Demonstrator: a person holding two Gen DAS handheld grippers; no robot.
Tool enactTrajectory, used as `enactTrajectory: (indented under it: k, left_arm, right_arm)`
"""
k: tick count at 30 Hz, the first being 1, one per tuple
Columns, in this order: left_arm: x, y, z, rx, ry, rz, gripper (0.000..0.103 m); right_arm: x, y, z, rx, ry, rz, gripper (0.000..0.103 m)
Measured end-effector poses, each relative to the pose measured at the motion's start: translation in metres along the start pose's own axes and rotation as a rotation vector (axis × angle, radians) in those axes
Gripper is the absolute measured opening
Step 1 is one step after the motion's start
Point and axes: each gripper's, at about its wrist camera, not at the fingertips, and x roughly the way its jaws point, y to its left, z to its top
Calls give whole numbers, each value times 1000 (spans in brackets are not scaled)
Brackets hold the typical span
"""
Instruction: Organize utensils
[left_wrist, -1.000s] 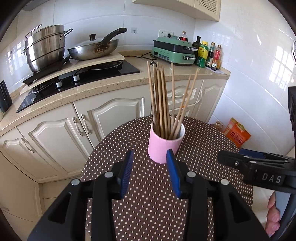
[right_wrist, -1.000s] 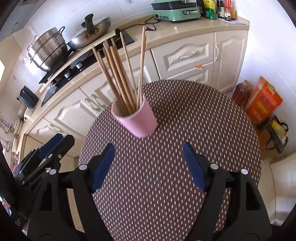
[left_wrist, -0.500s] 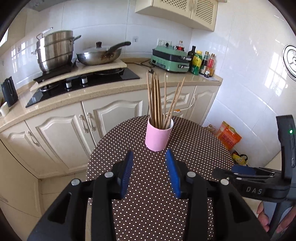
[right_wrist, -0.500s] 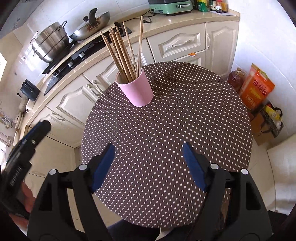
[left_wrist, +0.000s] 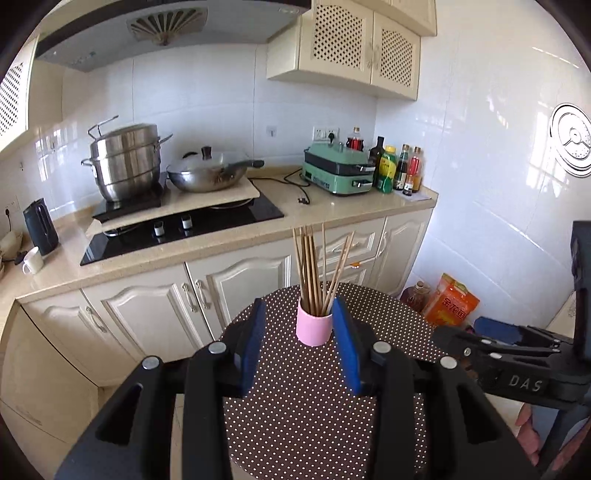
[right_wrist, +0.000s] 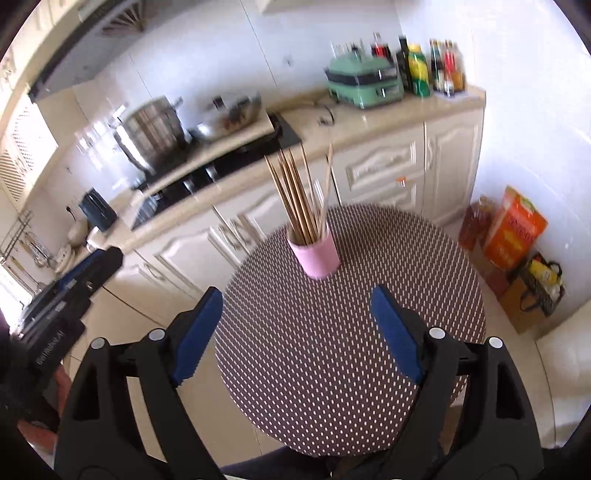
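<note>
Left gripper (left_wrist: 300, 345) jaws part-open, empty; right gripper (right_wrist: 297, 330) jaws wide, opening, empty. Pink cup (right_wrist: 316, 254) of chopsticks (right_wrist: 295, 192) stands upright on the dotted round surface (right_wrist: 351, 332), at 12 o'clock beyond both jaws, untouched. Counter with wok (left_wrist: 210, 175) and steel pot (left_wrist: 125, 160) further back at 11 o'clock.

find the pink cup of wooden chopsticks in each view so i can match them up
Left wrist: the pink cylindrical cup stands low centre, framed between the left gripper's blue pads, on the brown polka-dot round table.
Right wrist: the cup sits centre, at the table's far edge.
Shared landmark: the mint-green electric cooker on the counter.
</note>
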Motion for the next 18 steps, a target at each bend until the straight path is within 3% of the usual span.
enactTrajectory:
  k: [5,9,18]
  left_arm:
    - [-25,-12,18,31,-35,1,37]
    - [-40,-22,26,57,-92,-17,46]
    - [-53,-30,25,44,-124,-31,46]
  right_arm:
    - [-36,11,16,-32,-96,-10,86]
    - [-65,18,25,-70,-184,-23,88]
    - [-84,21,16,-91,-215,-46,89]
